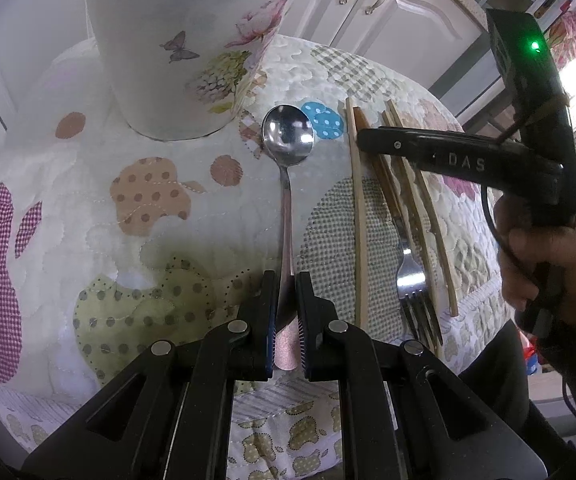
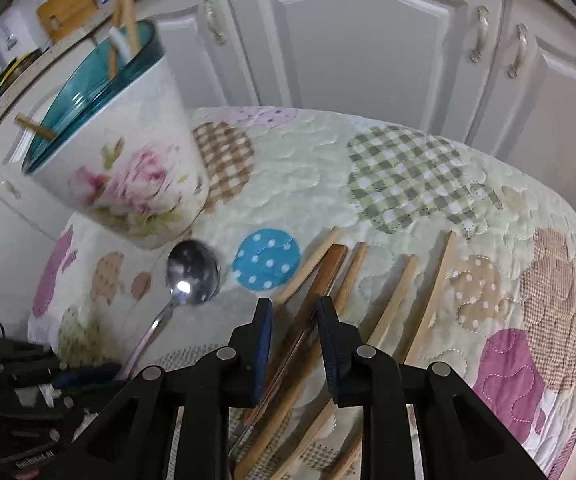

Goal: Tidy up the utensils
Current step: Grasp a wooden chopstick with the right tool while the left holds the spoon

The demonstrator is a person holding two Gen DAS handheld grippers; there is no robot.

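The left hand-held gripper is clenched on the pinkish end of the handle of a long polished steel spoon. The spoon lies flat on the desk, its bowl pointing toward the far edge and resting just beside the base of a tall white utensil pot printed with pink roses and a butterfly, teal on the inside. A few wooden sticks and a white-handled piece stand inside that pot, which sits near the far left corner of the desk. The desk wears a cream quilted cover with gingham and polka-dot patches.

To the right of the spoon lies a loose row of pale wooden chopsticks, a dark brown wooden-handled utensil among them, and a steel fork with its tines toward the near edge.

The right hand-held gripper, held in a person's hand, hangs over that row. Its jaws are partly apart, straddling the dark brown handle; whether the pads press on it I cannot tell. White cabinet doors with metal handles stand beyond the far edge.
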